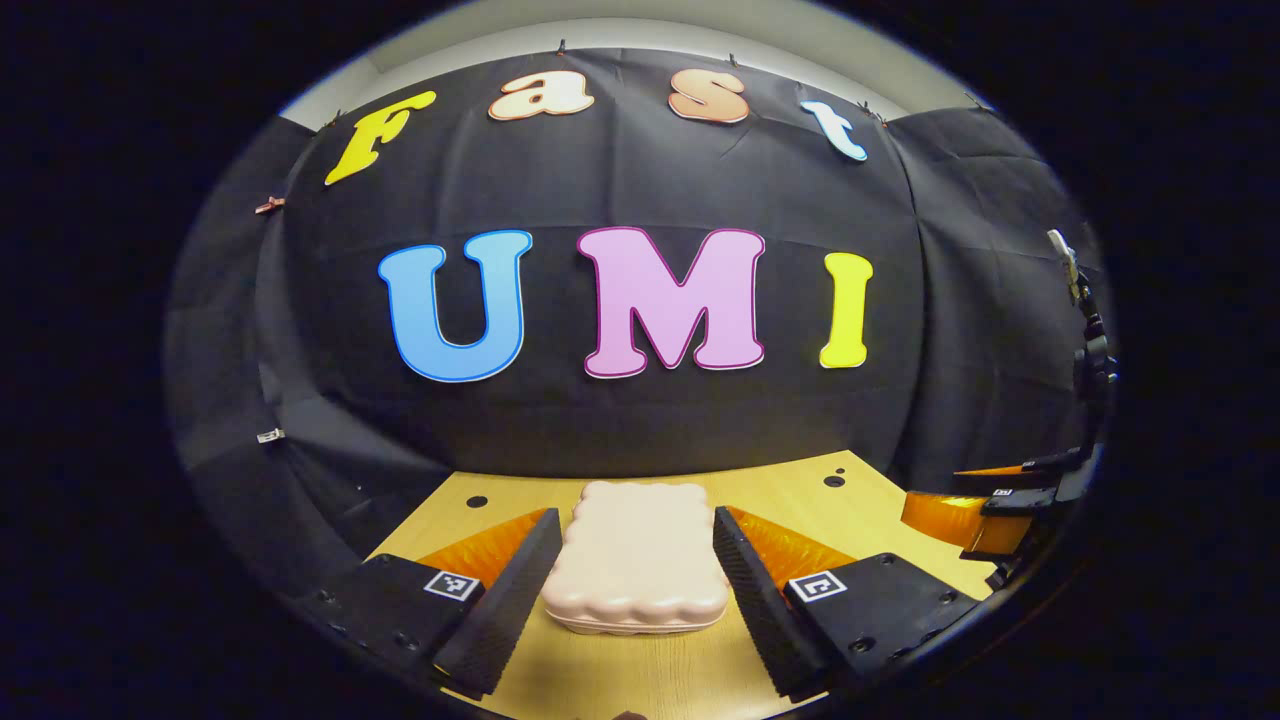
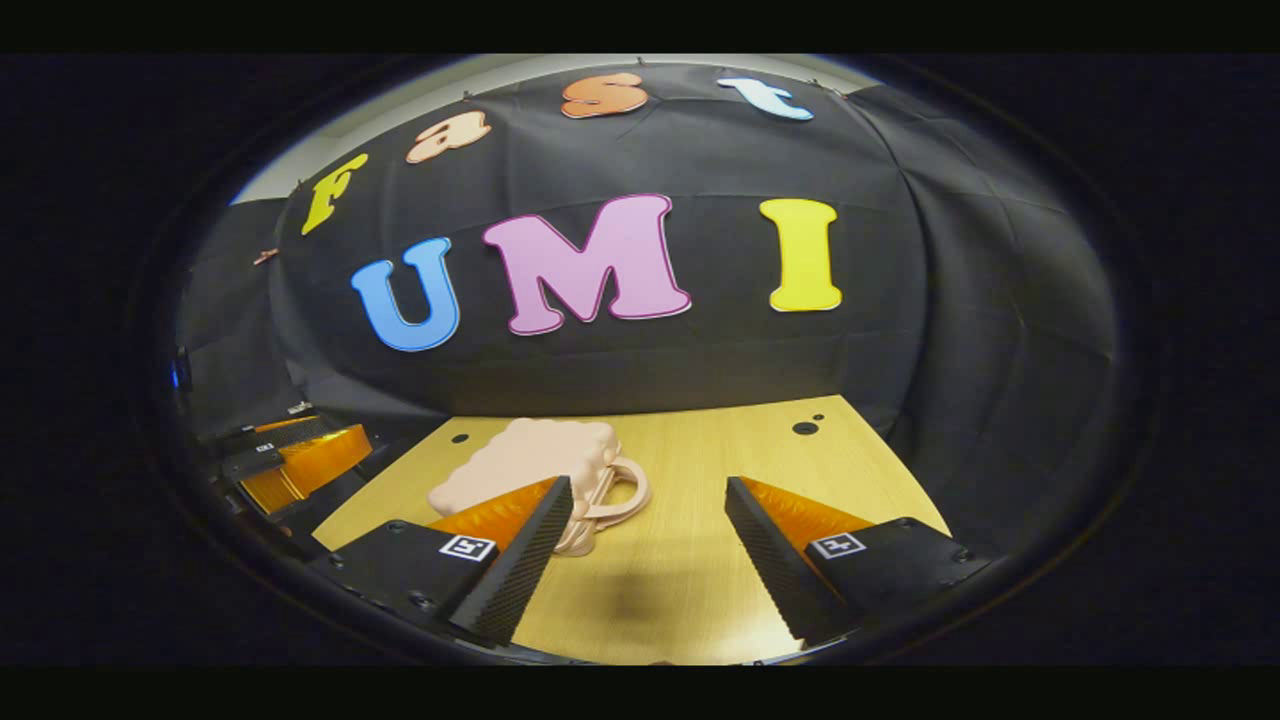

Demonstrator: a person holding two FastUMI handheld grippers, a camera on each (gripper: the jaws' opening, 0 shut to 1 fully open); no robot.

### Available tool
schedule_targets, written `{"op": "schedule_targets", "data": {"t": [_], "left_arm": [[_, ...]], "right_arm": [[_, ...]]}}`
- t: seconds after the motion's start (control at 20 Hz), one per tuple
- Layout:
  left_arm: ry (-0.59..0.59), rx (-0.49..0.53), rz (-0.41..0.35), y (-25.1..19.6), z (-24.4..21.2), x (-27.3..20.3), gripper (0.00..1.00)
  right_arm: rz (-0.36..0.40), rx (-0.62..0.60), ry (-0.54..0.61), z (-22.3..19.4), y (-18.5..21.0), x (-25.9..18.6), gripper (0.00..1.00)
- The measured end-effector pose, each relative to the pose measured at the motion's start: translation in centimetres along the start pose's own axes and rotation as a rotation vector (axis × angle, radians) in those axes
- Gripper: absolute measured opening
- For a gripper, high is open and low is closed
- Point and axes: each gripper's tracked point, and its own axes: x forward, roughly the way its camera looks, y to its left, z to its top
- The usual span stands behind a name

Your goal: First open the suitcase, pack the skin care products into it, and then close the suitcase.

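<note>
A small pale pink suitcase with a scalloped outline lies flat and closed on the wooden table. My left gripper is open, one finger along each side of the case, close to its edges. In the right gripper view the suitcase sits left of centre, its looped handle pointing toward the gap between my fingers. My right gripper is open and holds nothing; its left finger overlaps the front corner of the case.
The right gripper shows at the far right edge of the left gripper view, and the left gripper at the far left of the other. Small dark holes mark the table's back corner. Black cloth closes off the back and sides.
</note>
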Motion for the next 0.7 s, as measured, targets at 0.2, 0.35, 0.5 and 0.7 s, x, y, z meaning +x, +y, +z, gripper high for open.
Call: {"op": "schedule_targets", "data": {"t": [0.2, 0.35, 0.5, 0.7], "left_arm": [[0.004, -0.01, 0.04, 1.2, -0.4, -1.1, 0.96], [0.017, -0.03, 0.068, 2.1, -0.9, -1.8, 0.96], [0.023, -0.04, 0.087, 2.7, -1.5, -2.4, 0.96], [0.027, -0.051, 0.096, 2.9, -1.7, -2.7, 0.96]], "right_arm": [[0.035, -0.011, 0.014, -0.1, 1.2, 0.1, 0.98], [0.061, -0.026, 0.022, -0.4, 2.0, 0.1, 0.98], [0.075, -0.029, 0.021, -0.5, 2.5, 0.1, 0.98], [0.081, -0.025, 0.019, -0.6, 2.7, -0.1, 0.98]]}}
